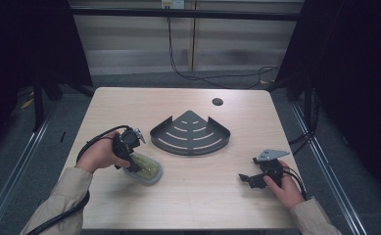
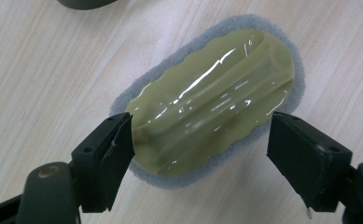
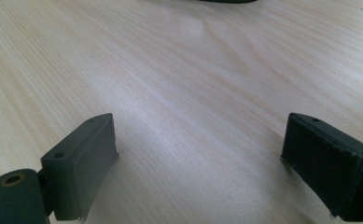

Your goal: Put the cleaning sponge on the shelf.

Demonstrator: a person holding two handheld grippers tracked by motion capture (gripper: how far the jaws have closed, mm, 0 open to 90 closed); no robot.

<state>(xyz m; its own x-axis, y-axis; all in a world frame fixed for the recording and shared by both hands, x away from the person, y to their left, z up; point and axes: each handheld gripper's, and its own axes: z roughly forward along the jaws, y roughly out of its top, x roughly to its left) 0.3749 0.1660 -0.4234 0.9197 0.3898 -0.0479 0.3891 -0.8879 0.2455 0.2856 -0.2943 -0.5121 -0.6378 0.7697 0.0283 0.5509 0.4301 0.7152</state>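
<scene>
An oval sponge [image 1: 146,169] with a shiny yellow-green top and a grey felt rim lies on the table's left front. In the left gripper view the sponge [image 2: 212,100] sits between the two black jaws, which stand wide apart on either side of its near end. My left gripper [image 1: 131,164] points down over it, open, held by a hand. A dark fan-shaped corner shelf [image 1: 190,133] with slots rests at the table's middle. My right gripper [image 1: 247,179] lies low near the right front, open, over bare wood [image 3: 193,116].
The light wooden table [image 1: 188,200] has a round cable hole [image 1: 217,102] at the back right. Black cables trail from both grippers. Dark curtains and metal rails flank the table. The edge of the shelf [image 2: 86,3] peeks in at the left gripper view's top.
</scene>
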